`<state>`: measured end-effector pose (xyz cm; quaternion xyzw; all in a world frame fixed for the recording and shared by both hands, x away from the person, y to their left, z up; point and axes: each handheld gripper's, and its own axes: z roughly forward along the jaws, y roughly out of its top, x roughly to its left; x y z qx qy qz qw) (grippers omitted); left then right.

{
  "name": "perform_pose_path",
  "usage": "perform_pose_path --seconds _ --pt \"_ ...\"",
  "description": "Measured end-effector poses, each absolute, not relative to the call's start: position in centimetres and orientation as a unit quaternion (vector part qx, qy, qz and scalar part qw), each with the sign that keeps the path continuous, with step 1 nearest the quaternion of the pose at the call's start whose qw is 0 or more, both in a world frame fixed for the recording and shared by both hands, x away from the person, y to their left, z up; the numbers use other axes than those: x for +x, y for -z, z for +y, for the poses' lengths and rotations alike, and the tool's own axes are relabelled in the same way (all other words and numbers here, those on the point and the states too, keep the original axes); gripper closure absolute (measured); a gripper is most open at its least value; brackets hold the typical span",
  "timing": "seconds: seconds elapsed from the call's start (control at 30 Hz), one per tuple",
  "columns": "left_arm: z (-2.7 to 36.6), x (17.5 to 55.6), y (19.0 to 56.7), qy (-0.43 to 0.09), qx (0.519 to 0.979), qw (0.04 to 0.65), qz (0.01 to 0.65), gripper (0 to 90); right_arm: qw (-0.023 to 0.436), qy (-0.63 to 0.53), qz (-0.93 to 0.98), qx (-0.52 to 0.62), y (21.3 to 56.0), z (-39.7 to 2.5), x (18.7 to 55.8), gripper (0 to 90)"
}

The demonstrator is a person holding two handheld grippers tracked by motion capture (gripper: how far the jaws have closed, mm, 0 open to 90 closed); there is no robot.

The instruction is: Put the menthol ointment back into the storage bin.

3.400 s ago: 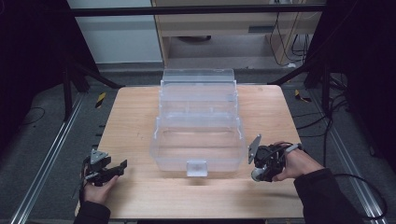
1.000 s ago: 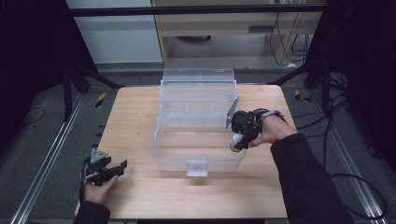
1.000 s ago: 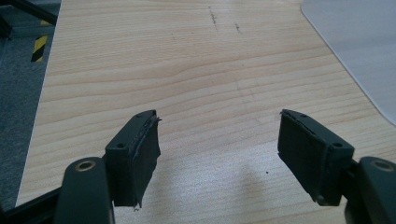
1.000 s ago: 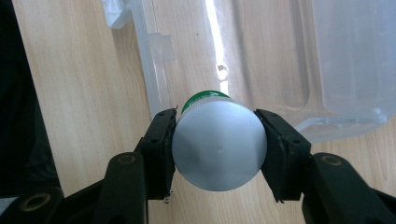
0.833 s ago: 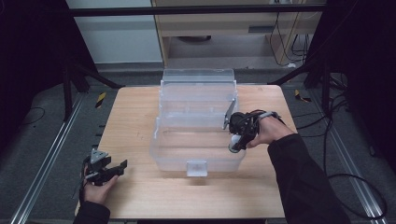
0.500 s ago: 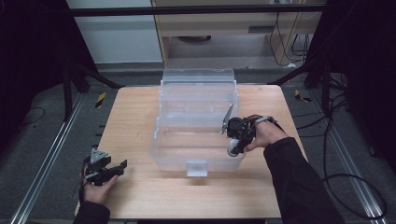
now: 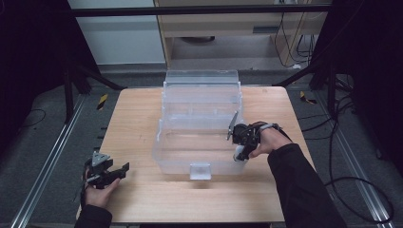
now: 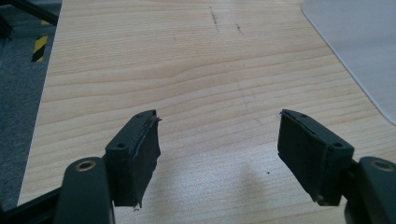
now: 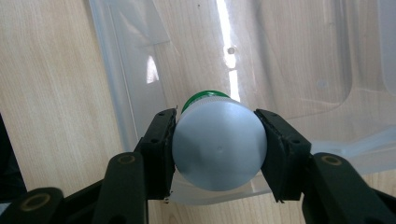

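A clear plastic box [image 7: 199,128] with its lid open stands in the middle of the wooden table [image 7: 138,118]. My right gripper [image 7: 239,142] hovers over the box's right wall, shut on a white bottle [image 9: 218,142] with a green cap [image 9: 203,97]. In the right gripper view the bottle points cap-down into the box [image 9: 289,70], with both pads pressed to its sides. My left gripper [image 7: 116,172] rests at the table's front left corner, open, with bare wood between its pads [image 8: 140,154].
The box's front latch [image 7: 200,170] faces the table's front edge. Metal frame rails and cables run along the floor on both sides of the table. A corner of the clear box [image 8: 359,51] shows at the upper right of the left gripper view.
My right gripper has carried the bottle from the table's front right up over the box's right wall and then drawn slightly toward the front. The left gripper has stayed still.
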<state>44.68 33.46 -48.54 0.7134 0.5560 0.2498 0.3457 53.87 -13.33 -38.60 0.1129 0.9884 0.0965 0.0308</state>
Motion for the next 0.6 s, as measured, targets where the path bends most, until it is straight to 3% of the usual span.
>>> perform_pose_path --seconds 0.6 --pt "33.5 44.7 48.5 -0.25 0.713 0.346 0.556 28.9 0.022 -0.093 0.989 0.117 39.9 -13.4 54.0 50.1"
